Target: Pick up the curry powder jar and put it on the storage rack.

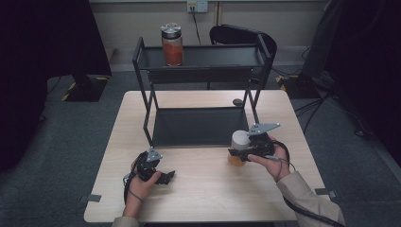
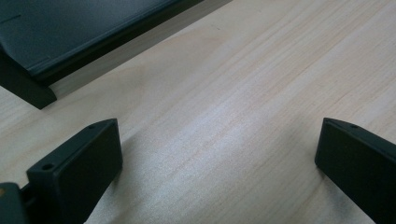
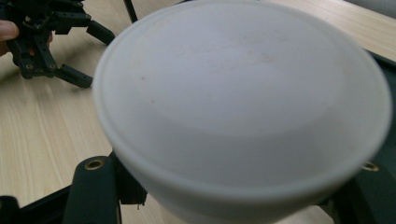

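We cannot see much of the small jar with a white round lid [image 1: 239, 140] and orange stuff inside, because the right gripper [image 1: 246, 152] covers its middle in the high view. In the right gripper view the white lid [image 3: 243, 102] is so close that it looks blurry, and it hides most of the jaws. The jar sits right of the middle of the high view, in front of the black metal shelf rack [image 1: 198, 125], and we cannot tell if it touches the light wooden table [image 1: 203, 189]. The right gripper's jaws are clamped on the jar.

The left gripper [image 1: 163, 177] is at the lower left. Its jaws stand wide apart over bare wood and hold nothing.
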